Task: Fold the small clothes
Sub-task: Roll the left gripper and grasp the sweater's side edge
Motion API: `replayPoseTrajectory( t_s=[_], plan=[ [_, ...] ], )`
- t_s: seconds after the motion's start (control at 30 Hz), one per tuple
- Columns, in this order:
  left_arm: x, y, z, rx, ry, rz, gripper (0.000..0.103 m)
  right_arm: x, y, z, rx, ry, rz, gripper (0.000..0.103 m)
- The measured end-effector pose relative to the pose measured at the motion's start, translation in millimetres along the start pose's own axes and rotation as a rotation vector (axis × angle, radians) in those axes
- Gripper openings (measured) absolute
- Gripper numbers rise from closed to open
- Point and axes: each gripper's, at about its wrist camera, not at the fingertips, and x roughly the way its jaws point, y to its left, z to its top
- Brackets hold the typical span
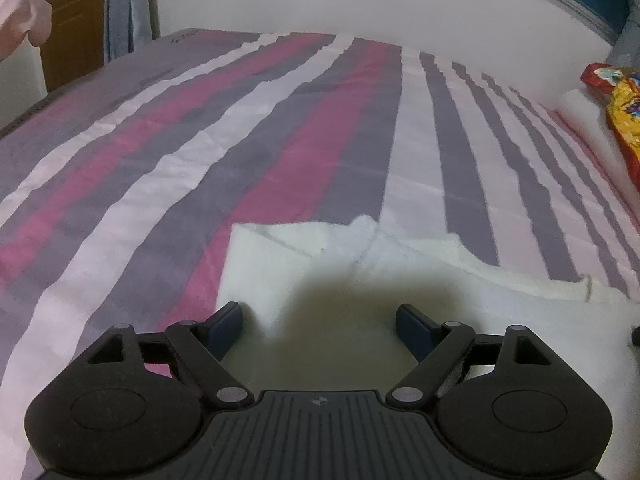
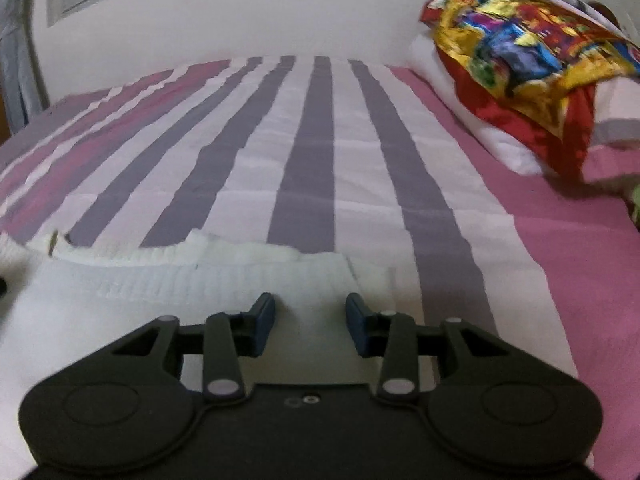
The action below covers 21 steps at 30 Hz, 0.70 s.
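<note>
A small white knit garment [image 1: 400,272] lies flat on the striped bedsheet [image 1: 200,140], its far edge rumpled. My left gripper [image 1: 320,320] is open just above the garment's left part, with nothing between its fingers. In the right wrist view the same white garment [image 2: 180,280] shows its ribbed edge. My right gripper [image 2: 310,314] is open over the garment's right part and holds nothing.
A colourful red and yellow cloth [image 2: 528,48] lies on a white pillow [image 2: 480,120] at the far right of the bed, and it also shows in the left wrist view [image 1: 624,120]. A white wall [image 1: 360,0] stands behind the bed. A wooden panel [image 1: 68,20] stands far left.
</note>
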Motion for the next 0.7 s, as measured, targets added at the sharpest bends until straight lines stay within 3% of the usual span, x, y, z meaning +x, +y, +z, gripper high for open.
replayPoseTrajectory(
  t_s=[0.17, 0.3, 0.47, 0.7],
  plan=[
    [-44.7, 4.8, -19.4, 0.025, -0.005, -0.047, 0.084, -44.2, 12.1, -12.6, -0.005, -0.046, 0.066, 0.037],
    [-85.2, 15.8, -52.4, 0.022, 0.018, -0.081, 0.084, -83.0, 24.6, -37.5, -0.022, -0.027, 0.139, 0.040],
    [-114.0, 35.0, -95.7, -0.058, 0.093, -0.119, 0.084, -114.5, 44.5, -75.7, -0.032, 0.030, 0.207, 0.040],
    [-137.1, 46.2, -132.8, -0.146, 0.126, -0.140, 0.084, -141.3, 61.0, -103.5, -0.013, 0.068, 0.236, 0.040]
  ],
)
